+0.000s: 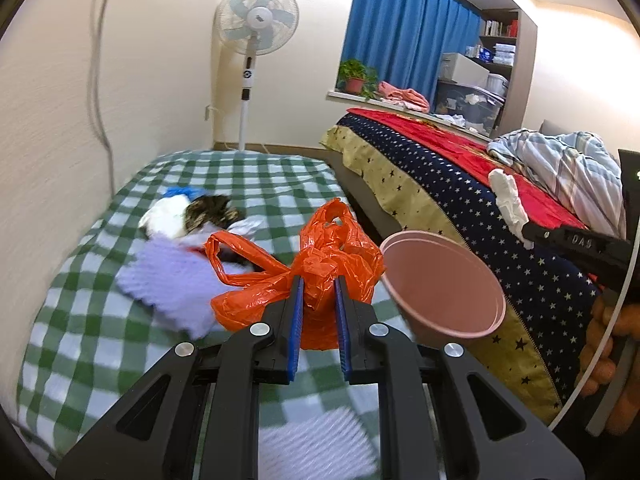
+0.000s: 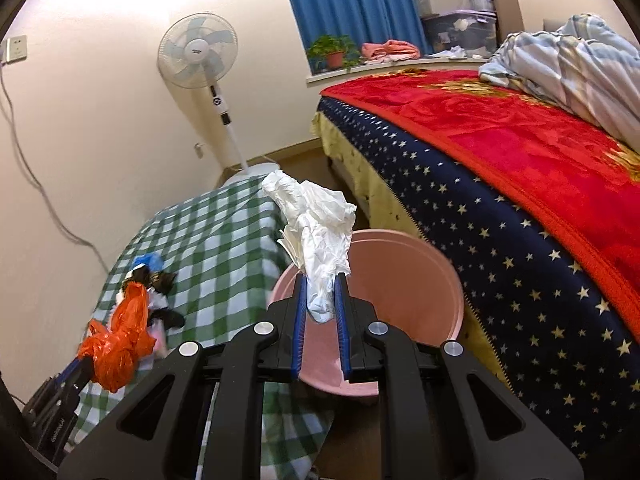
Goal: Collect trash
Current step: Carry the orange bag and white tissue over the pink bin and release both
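The crumpled white tissue (image 2: pixel 320 236), pinched in the right gripper (image 2: pixel 321 280), hangs just before the pink bin (image 2: pixel 420 280) beyond it, while the left gripper (image 1: pixel 319 286) clamps the orange plastic bag (image 1: pixel 320 264) beside that bin, so dropping both in looks next.

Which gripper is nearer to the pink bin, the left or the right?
Right. The right gripper holds the white tissue directly over the pink bin. The left gripper holds the orange bag over the checked bed, beside the bin.
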The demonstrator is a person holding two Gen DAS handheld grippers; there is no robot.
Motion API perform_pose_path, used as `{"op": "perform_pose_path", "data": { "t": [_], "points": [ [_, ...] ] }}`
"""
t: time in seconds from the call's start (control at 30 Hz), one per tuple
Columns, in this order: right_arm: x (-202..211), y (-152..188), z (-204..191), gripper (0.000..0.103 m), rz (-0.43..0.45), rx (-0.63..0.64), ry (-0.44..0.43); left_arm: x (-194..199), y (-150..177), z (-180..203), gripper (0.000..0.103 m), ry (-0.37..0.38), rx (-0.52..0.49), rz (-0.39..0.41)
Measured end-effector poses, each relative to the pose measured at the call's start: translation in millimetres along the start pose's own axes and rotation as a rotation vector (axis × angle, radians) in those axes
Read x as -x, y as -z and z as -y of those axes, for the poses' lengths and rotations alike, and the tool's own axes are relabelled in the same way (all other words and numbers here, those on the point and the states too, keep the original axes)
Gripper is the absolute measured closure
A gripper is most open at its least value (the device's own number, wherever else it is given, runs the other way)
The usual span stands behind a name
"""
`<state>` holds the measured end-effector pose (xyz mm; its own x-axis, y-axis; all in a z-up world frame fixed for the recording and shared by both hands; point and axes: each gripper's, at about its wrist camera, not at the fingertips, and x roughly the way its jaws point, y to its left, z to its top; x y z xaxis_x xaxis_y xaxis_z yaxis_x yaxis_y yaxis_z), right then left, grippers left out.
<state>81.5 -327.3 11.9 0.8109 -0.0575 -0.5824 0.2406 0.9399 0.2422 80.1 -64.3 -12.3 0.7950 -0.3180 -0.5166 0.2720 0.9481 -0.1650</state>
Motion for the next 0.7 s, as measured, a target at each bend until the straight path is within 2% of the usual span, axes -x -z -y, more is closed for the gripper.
{"op": "perform_pose_path", "data": {
  "t": [0.2,0.37,0.53,0.7],
  "points": [
    [-14,-8,15,0.089,-0.011,-0.037,0.042,-33,-22,29,0.088,0.052,-0.027,0.000],
    [-20,-17,28,0.089,-0.008,-0.066,0.071,-64,-39,65,0.088,0.132,-0.079,-0.017],
    [-28,-18,39,0.089,-0.027,-0.101,0.088,-94,-46,94,0.088,0.194,-0.128,-0.051],
    [-32,-17,43,0.089,-0.035,-0.114,0.093,-112,-49,107,0.088,0.222,-0.144,-0.075]
  ]
}}
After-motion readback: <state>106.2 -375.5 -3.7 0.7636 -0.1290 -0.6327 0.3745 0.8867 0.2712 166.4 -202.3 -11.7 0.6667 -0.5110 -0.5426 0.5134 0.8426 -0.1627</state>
